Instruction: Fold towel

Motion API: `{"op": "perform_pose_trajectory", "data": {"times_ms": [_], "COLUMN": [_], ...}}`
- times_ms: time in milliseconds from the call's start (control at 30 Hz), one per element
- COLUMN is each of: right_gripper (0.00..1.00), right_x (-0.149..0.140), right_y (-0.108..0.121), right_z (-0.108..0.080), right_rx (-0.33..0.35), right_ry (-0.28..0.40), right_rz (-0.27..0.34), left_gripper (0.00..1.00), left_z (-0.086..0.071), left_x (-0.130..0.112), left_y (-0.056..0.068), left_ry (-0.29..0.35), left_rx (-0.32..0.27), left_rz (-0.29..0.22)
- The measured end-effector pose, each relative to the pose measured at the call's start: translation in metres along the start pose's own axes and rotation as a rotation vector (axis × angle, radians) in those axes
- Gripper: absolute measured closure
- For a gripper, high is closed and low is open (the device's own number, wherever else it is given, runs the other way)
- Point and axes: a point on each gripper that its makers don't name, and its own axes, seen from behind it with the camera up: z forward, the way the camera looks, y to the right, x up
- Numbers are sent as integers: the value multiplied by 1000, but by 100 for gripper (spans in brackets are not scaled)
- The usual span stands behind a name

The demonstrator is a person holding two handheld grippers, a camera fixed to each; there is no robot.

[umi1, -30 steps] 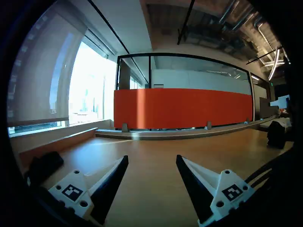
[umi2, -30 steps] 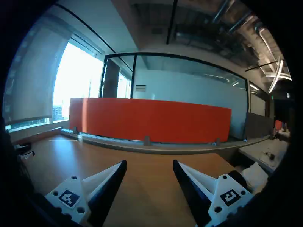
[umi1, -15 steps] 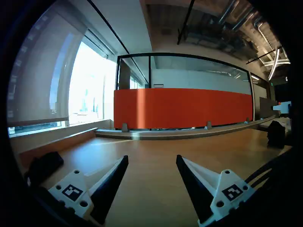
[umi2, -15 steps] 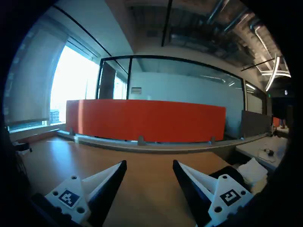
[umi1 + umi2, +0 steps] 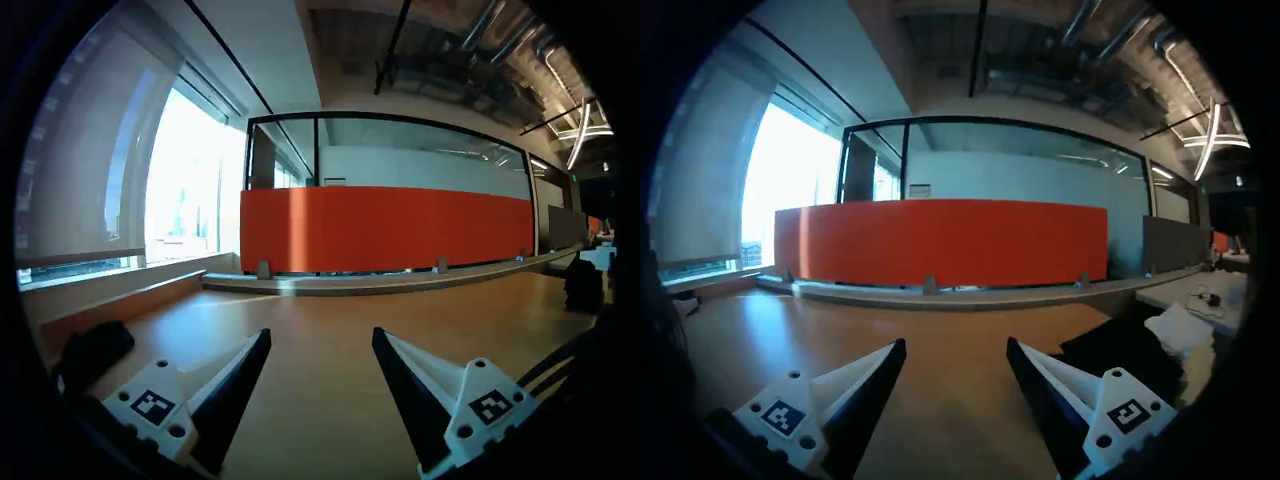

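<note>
wooden desk (image 5: 320,328) | orange divider (image 5: 384,228) along far edge | bright window (image 5: 188,192) | ceiling pipes (image 5: 1088,32)

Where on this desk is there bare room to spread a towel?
In the right gripper view, the wooden desk is bare from the right hand-held gripper to the orange divider. Its right side is crowded: stacked white towels beside a black cloth.

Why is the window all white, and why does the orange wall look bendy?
In the left gripper view, daylight overexposes the window, so it turns white; in the right gripper view, the fisheye lens bows the orange partition, which is probably straight.
</note>
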Motion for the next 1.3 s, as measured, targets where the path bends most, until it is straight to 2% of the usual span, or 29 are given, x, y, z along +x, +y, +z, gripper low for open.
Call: {"op": "perform_pose_trajectory", "data": {"times_ms": [167, 467, 667, 1300], "right_gripper": [2, 1, 1, 1], "right_x": [-16, -34, -34, -28], "right_y": [-2, 6, 8, 1], "right_z": [-1, 0, 1, -8], "right_rx": [7, -22, -21, -13], "right_ry": [-4, -6, 5, 34], "right_rz": [9, 8, 19, 1], "left_gripper": [6, 6, 6, 6], "left_z": [0, 0, 0, 0], "left_x": [0, 0, 0, 0], "left_y": [1, 1, 1, 0], "left_ry": [0, 0, 0, 0], "left_rx": [0, 0, 0, 0], "left_rz": [0, 0, 0, 0]}}
